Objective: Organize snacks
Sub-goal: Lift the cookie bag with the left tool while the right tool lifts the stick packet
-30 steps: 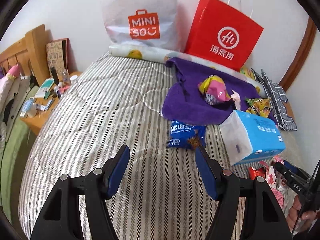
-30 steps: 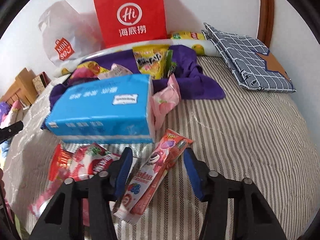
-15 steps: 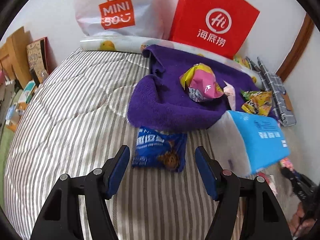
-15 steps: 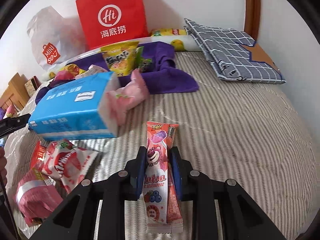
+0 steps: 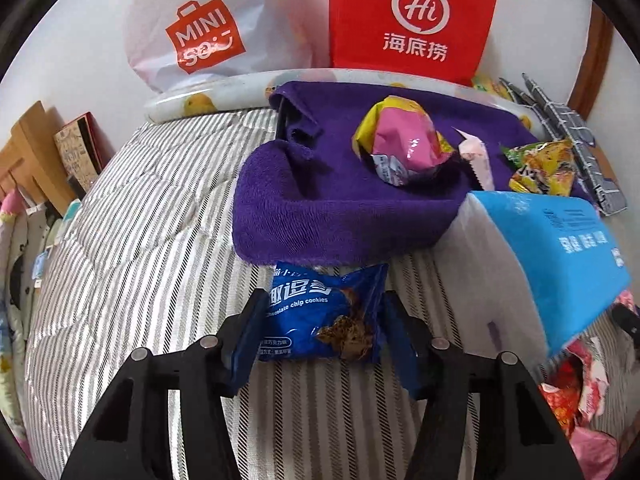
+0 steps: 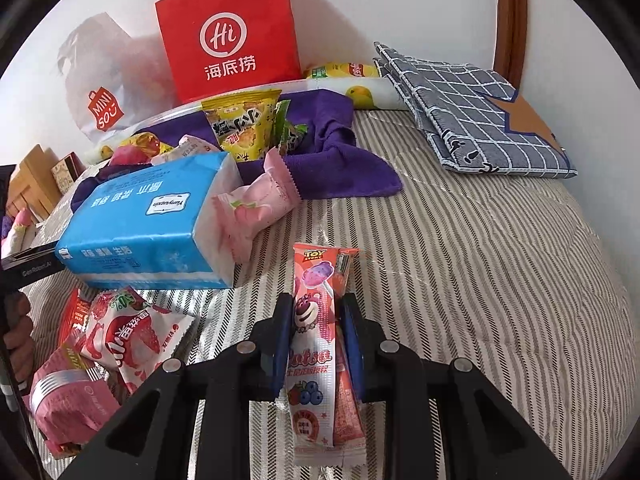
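My left gripper [image 5: 322, 312] is open, its jaws on either side of a blue chocolate chip cookie packet [image 5: 324, 312] lying on the striped bed; I cannot tell whether the pads touch it. My right gripper [image 6: 314, 312] is shut on a long pink Lotso candy packet [image 6: 312, 344] and holds it over the bed. A purple towel [image 5: 320, 200] carries a pink and yellow snack bag [image 5: 404, 144] and a yellow snack bag [image 6: 240, 128]. A pink wrapped snack [image 6: 256, 204] leans on a blue tissue pack [image 6: 148, 220].
A red paper bag [image 5: 412, 16] and a white Miniso bag [image 5: 208, 32] stand against the wall. Several red and pink snack packets [image 6: 116, 336] lie at the left in the right wrist view. A folded checked cloth [image 6: 472, 112] lies at the back right.
My left gripper has moved forward until the blue cookie packet lies between its jaws. My right gripper has closed on the pink Lotso packet and holds it.
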The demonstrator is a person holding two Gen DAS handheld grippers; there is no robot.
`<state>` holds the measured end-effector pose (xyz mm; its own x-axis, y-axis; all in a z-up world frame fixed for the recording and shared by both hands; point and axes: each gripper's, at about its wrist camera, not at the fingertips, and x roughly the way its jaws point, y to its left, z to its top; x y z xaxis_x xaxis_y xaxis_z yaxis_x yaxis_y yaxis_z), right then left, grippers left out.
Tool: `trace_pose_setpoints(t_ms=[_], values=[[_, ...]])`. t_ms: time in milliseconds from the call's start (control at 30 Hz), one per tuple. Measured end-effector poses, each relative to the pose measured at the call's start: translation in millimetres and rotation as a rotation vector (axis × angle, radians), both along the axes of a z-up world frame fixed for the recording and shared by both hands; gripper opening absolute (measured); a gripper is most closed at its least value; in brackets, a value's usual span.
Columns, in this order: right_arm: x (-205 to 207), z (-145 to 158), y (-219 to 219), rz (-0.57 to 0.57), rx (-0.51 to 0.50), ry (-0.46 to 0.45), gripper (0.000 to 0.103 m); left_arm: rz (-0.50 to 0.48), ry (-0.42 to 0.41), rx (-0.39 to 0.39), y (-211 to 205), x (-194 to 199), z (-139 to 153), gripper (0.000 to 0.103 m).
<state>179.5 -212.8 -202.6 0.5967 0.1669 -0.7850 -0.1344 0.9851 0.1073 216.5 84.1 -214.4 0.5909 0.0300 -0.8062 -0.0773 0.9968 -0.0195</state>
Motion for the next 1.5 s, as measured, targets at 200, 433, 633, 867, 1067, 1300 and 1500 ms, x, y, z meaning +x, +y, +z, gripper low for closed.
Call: trace_pose_setpoints(t_ms=[200, 433, 633, 867, 1067, 1300, 1500], values=[[7, -1, 2, -0.001, -0.009, -0.003, 0.024, -0.018, 0.008, -0.096, -3, -20, 4, 0.052], [15, -7, 2, 0.011, 0.009, 0.03, 0.026, -0.042, 0.0, -0.01, -19, -23, 0, 0.054], [16, -8, -1, 0.01, 0.033, 0.032, 0.026, -0.051, 0.001, -0.02, -19, -22, 0, 0.057], [17, -9, -15, 0.002, 0.134, 0.039, 0.026, -0.05, -0.003, -0.037, -17, -23, 0, 0.057], [16, -8, -8, -0.001, 0.087, 0.035, 0.026, -0.046, -0.006, -0.051, -15, -24, 0, 0.057], [15, -8, 2, 0.002, 0.009, 0.032, 0.027, -0.049, 0.001, -0.024, -18, -23, 0, 0.059], [15, -8, 3, 0.007, 0.013, 0.033, 0.029, -0.049, 0.0, -0.028, -19, -23, 0, 0.06]])
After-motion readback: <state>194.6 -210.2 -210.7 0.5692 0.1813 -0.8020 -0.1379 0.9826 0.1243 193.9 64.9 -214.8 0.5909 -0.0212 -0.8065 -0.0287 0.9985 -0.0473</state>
